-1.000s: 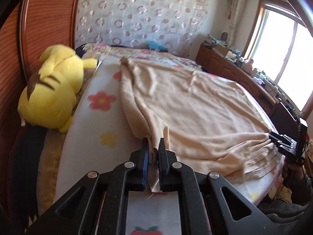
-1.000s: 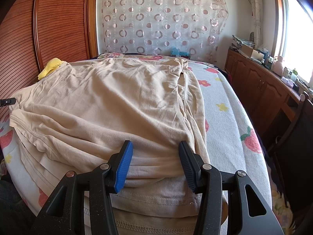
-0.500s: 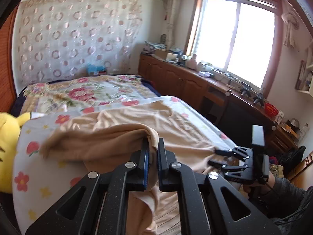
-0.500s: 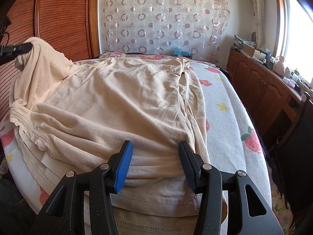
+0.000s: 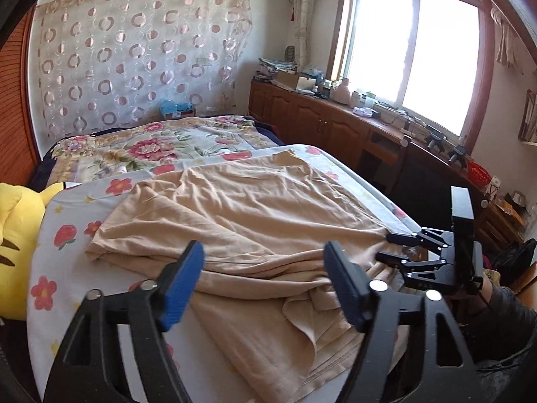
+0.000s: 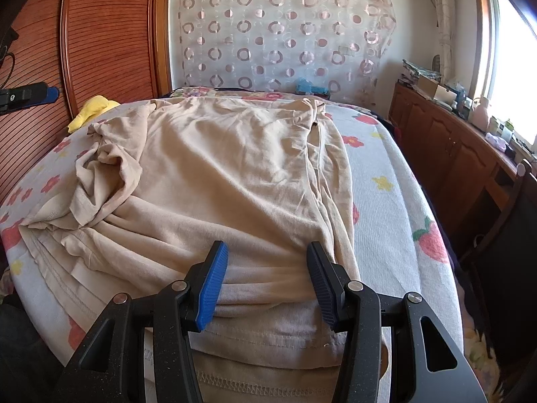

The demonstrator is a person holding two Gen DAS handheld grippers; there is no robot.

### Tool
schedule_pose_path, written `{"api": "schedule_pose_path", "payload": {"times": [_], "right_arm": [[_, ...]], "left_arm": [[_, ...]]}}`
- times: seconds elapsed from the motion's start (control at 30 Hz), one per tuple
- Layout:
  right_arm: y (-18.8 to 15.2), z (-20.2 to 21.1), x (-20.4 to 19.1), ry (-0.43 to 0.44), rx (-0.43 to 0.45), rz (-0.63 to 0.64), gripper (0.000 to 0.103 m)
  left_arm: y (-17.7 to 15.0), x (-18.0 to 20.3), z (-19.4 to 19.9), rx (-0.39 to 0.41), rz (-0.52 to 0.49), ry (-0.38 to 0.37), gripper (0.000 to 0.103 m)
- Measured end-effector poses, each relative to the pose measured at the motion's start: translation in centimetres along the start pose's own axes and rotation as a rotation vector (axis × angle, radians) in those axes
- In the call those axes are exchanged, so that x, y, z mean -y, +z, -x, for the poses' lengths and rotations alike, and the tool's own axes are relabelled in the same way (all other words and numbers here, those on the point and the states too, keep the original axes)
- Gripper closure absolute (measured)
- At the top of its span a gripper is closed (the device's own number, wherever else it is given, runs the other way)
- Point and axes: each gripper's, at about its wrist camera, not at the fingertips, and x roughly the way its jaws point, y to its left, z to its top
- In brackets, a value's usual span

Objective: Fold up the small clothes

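A beige garment (image 5: 251, 208) lies spread on the flowered bed sheet (image 5: 57, 235), one side folded loosely over its body in a rumpled bunch (image 6: 107, 174). My left gripper (image 5: 263, 255) hovers above the near part of the garment. Its jaws are opening, nothing is between them, and the cloth lies below. One of its fingers (image 6: 30, 94) shows at the far left of the right wrist view. My right gripper (image 6: 266, 258) sits at the hem of the garment (image 6: 235, 168). Its jaws are half apart with a ridge of fabric bunched between the pads. It also shows in the left wrist view, right gripper (image 5: 387, 247), at the bed's right edge.
A yellow plush toy (image 5: 16, 235) lies at the bed's left side by the wooden wardrobe (image 6: 110, 33). Low wooden cabinets (image 5: 319, 124) with clutter run under the window. A dark chair (image 6: 503, 235) stands right of the bed. A person's dark sleeve (image 5: 496, 319) is behind the right gripper.
My left gripper carried the garment's side up and over the body toward the right, then let go and opened wide. The cloth dropped in a loose bunch. The right gripper kept still.
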Motion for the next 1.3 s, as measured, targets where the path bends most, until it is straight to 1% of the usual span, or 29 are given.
{"api": "schedule_pose_path", "payload": {"times": [0.1,0.23,0.4,0.67,0.9,1.1,1.2,1.3], "right_arm": [[0.6,0.2,-0.2,0.004,-0.023,0.007,0.052],[1.9,1.1,-1.1,0.024,0.006,0.031,0.052],[3.7,1.5,-3.0,0.066,0.034,0.069,0.052],[5.9,-0.4,-6.4,0.128,0.033,0.136,0.052],[7.7,-2.4,-9.2,0.208,0.022,0.168,0.052],[8.6,-4.9,-10.7,0.261,-0.024,0.201,0.052],[9.1,-5.3,-11.1,0.288,-0.036,0.202,0.052],[9.7,-5.4,-11.2,0.31,-0.026,0.202,0.046]], "left_arm": [[-1.0,-1.6,0.2,-0.002,0.041,0.041,0.022],[-2.0,-3.2,0.4,-0.008,0.08,0.103,0.022],[-2.8,-4.5,0.6,-0.011,0.106,0.139,0.022],[-3.8,-5.7,1.0,-0.013,0.131,0.164,0.022],[-4.6,-6.6,1.2,-0.014,0.156,0.173,0.022],[-5.0,-6.9,1.1,-0.023,0.164,0.171,0.022],[-5.2,-7.0,1.0,-0.026,0.168,0.169,0.022],[-5.3,-7.0,0.8,-0.031,0.172,0.169,0.022]]}}
